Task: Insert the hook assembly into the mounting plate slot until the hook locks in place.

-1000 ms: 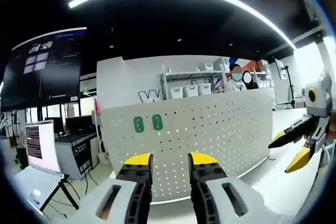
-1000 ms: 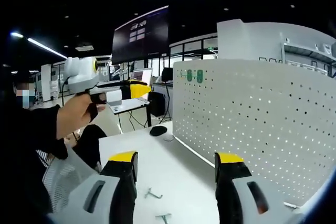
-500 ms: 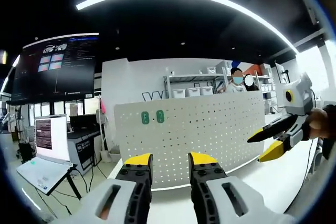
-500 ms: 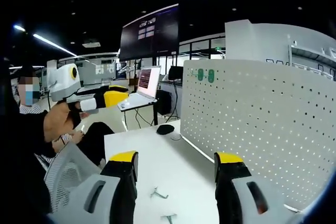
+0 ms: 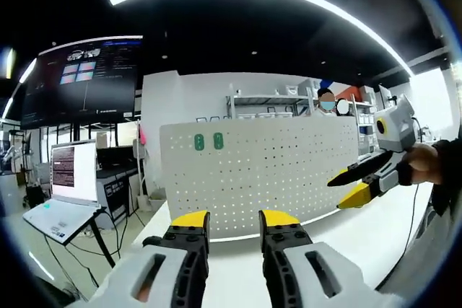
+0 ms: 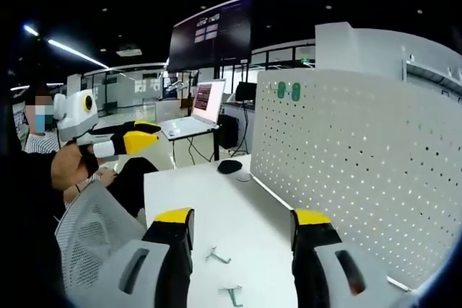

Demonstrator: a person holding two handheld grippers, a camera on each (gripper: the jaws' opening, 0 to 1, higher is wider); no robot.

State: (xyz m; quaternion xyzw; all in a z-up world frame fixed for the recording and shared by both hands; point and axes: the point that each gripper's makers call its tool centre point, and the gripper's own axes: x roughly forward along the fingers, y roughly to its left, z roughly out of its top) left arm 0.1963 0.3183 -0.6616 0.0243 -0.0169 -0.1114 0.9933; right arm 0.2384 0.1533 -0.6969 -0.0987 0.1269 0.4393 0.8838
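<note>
The mounting plate is a white pegboard standing upright on the white table, with two green tags near its top left corner. In the right gripper view the pegboard runs along the right side. Two small metal hooks lie on the table between the jaws of my right gripper, which is open and empty. My left gripper faces the board from a distance, open and empty. Each gripper also shows in the other's view, hand-held in the air: the right gripper, the left gripper.
A black mouse and a small round disc lie near the pegboard's far end. A laptop stands on a side stand beyond the table. A mesh chair is at the table's left edge. Shelving and a person stand behind the board.
Both cameras have shifted. The right gripper reaches further into the left gripper view, and the left gripper sits lower in the right gripper view. Both stay open; the hooks lie still.
</note>
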